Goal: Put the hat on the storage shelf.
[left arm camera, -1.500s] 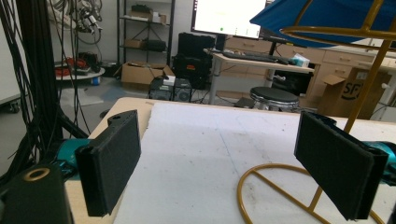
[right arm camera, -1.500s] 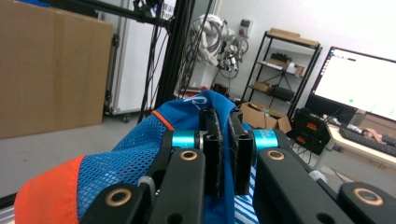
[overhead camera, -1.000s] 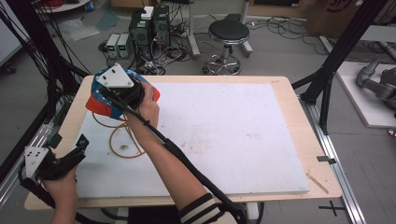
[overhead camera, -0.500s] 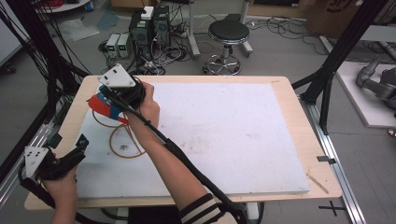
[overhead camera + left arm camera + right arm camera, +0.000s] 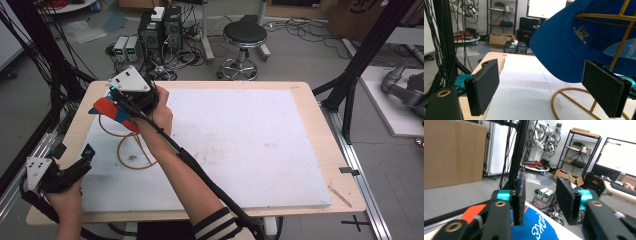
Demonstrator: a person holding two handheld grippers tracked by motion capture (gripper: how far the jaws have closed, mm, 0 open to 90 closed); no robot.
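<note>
A blue cap (image 5: 112, 111) with a red-orange brim hangs on a yellow wire stand (image 5: 131, 150) at the table's far left. My right gripper (image 5: 119, 96) hovers just above the cap, jaws open with nothing between them. In the right gripper view the cap (image 5: 534, 227) lies below the open right gripper (image 5: 540, 195). My left gripper (image 5: 74, 151) is held open near the front left corner, pointing at the stand. In the left gripper view the cap (image 5: 574, 42) and stand (image 5: 621, 45) sit beyond the open left gripper (image 5: 549, 87).
The white foam board (image 5: 240, 145) covers most of the wooden table (image 5: 320, 120). A stool (image 5: 244, 37) and power supplies (image 5: 127, 49) stand on the floor behind the table. Black frame posts (image 5: 360, 65) rise at the right.
The cap has shifted slightly left and lower on the stand, and my right gripper has moved a little away from it. The left gripper has stayed put.
</note>
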